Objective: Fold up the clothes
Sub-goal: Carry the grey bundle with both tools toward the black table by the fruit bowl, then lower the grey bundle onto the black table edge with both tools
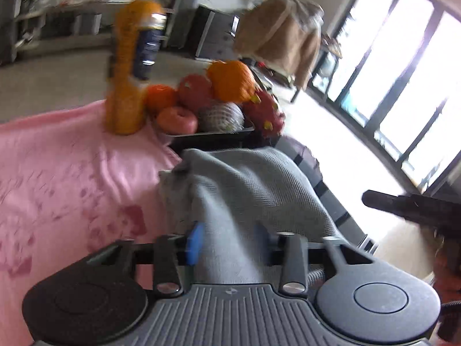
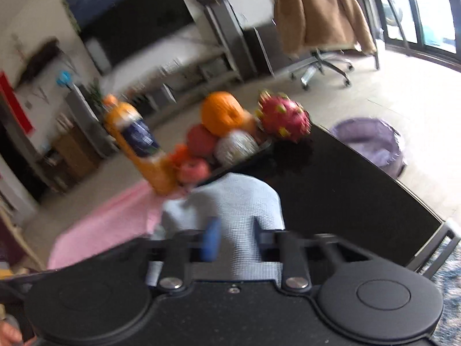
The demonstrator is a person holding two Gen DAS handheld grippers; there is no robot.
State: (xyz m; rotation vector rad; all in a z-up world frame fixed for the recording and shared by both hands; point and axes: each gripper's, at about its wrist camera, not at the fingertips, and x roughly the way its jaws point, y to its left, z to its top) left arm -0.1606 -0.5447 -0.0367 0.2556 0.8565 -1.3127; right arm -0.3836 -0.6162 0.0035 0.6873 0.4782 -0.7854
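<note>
Jaws of both grippers are pinching cloth. Left gripper [image 1: 229,242]: grey knit garment [image 1: 247,190] runs between its blue pads [image 1: 194,242] and is clamped there, rising in a ridge ahead of them. Right gripper [image 2: 234,243]: the same garment [image 2: 242,201], pale in this view, passes between its pads and is gripped likewise. The garment is held up over the black bench [image 2: 345,190], its far end bunched just beside the pink cloth [image 1: 72,173] that covers the bench's left part. Behind it a dark tray [image 1: 213,138] carries piled fruit [image 1: 230,83], a dragon fruit [image 2: 283,118] at the right end. An orange drink bottle [image 1: 132,66] stands on the pink cloth, next to the tray. Both views are motion-blurred.
</note>
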